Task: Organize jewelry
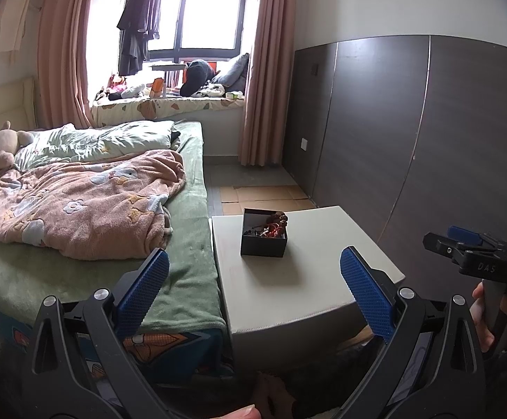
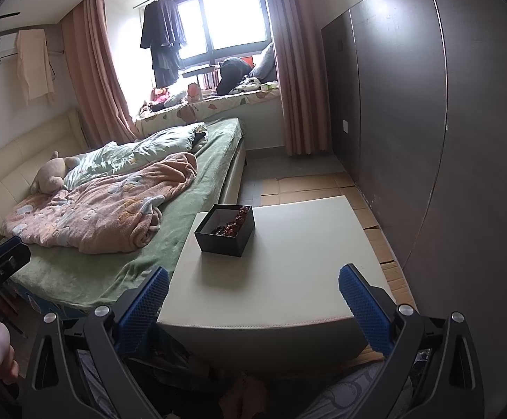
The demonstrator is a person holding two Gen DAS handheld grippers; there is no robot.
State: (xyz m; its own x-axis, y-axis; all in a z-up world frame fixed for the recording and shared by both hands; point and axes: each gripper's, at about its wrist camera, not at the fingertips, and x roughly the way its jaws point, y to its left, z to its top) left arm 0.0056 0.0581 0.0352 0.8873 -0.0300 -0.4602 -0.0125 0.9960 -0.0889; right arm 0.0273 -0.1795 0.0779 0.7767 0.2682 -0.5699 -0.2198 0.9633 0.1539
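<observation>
The left gripper (image 1: pixel 253 293) hangs with its blue fingers (image 1: pixel 143 291) spread wide and nothing between them, held back from the near edge of the white table (image 1: pixel 309 279). The right gripper (image 2: pixel 251 305) is the same: fingers (image 2: pixel 365 309) wide apart, empty, just short of the table's near edge. Each gripper also shows at the rim of the other's view, with the person's hand on its handle.

Farther out, toward the table's far left corner, stands a small black box (image 2: pixel 225 235), lid off. The jewelry (image 2: pixel 232 225) lies inside it: a tangle of dark and reddish beads, with one strand (image 1: pixel 280 217) draped up over the box's far right rim. No piece shows on the tabletop itself. The bed (image 1: pixel 89 181) runs alongside the table on the left.

With all the pieces in the box and both grippers clear, the scene fits either a box waiting to be sorted or one just filled; the pictures do not settle which. If any handling of the box follows, it would go best with one gripper steadying a box wall, since the box looks light and likely to slide on the smooth top. The draped strand is the easiest thing to snag, so fingers should come in from above and pinch a single strand rather than the heap.
</observation>
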